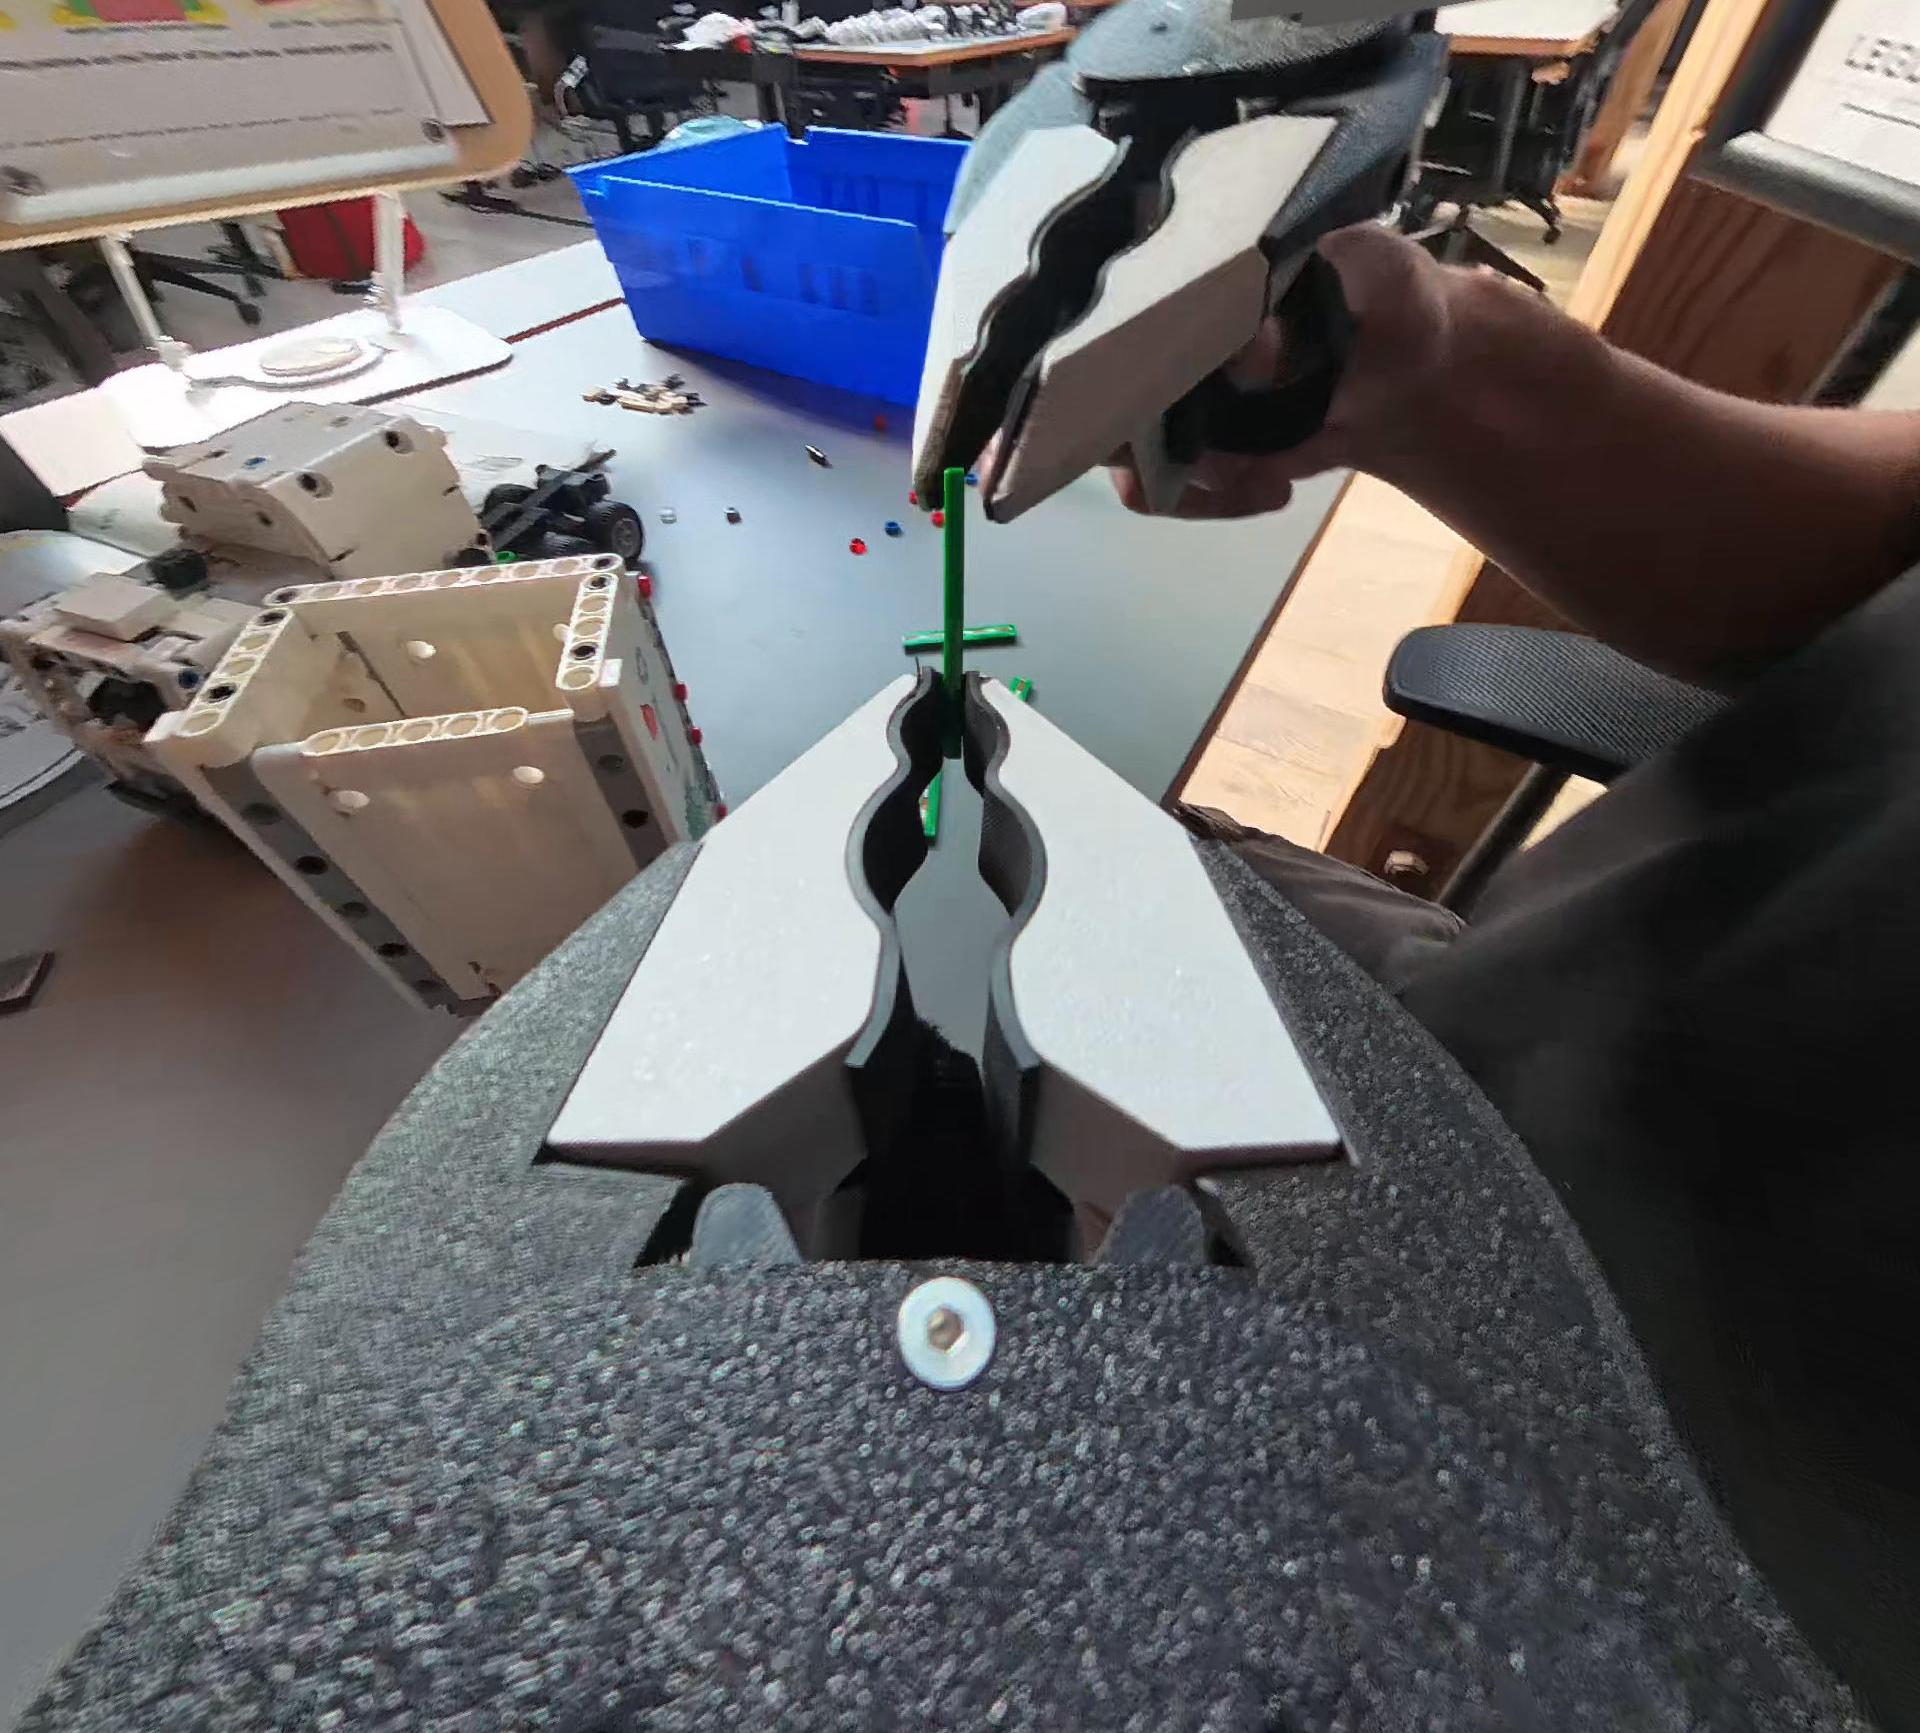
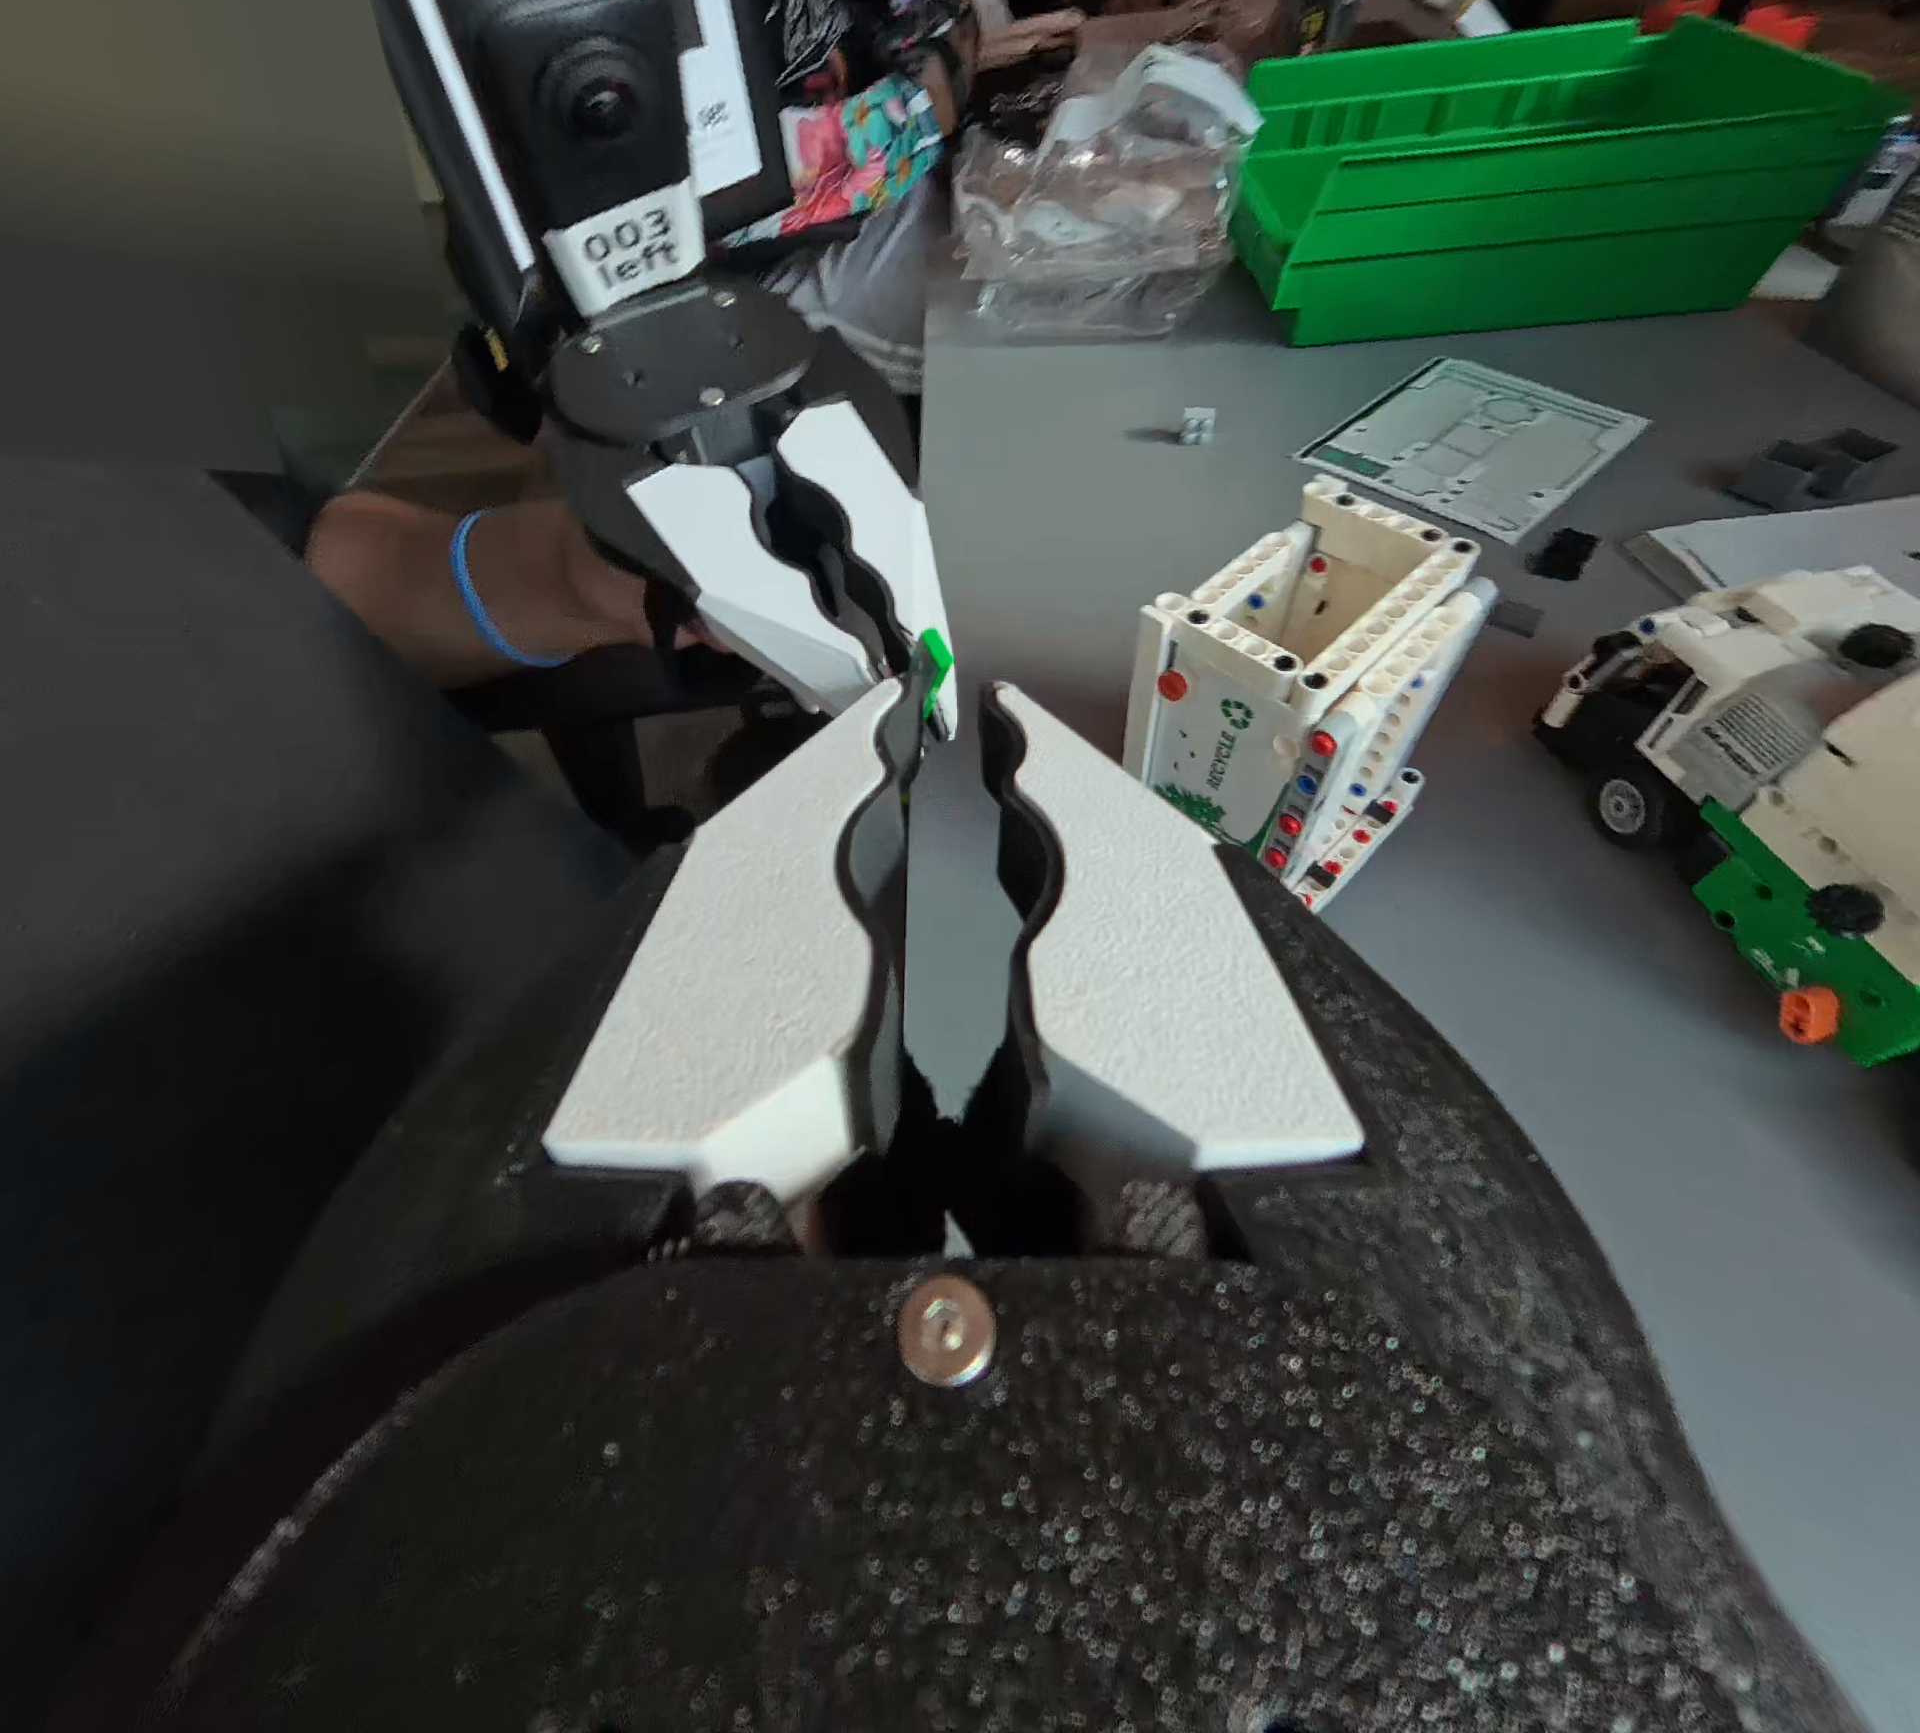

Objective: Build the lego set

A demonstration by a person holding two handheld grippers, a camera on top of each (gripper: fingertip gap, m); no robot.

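Lego axle (image 1: 952,603) — thin, green — is pinched at its lower end by the left gripper (image 1: 943,696), while the right gripper (image 1: 971,478) stands slightly parted at its top; beyond, white box section (image 1: 436,748) and truck (image 2: 1756,769) look built — joining remains.

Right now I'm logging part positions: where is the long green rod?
In the left wrist view the long green rod stands upright at centre, above the grey table, its lower end in the left gripper and its top at the right gripper.

A thin green Lego axle (image 1: 953,603) stands nearly upright, its lower end pinched in the left tool (image 1: 943,696), its top at the right tool's (image 1: 971,478) tips.
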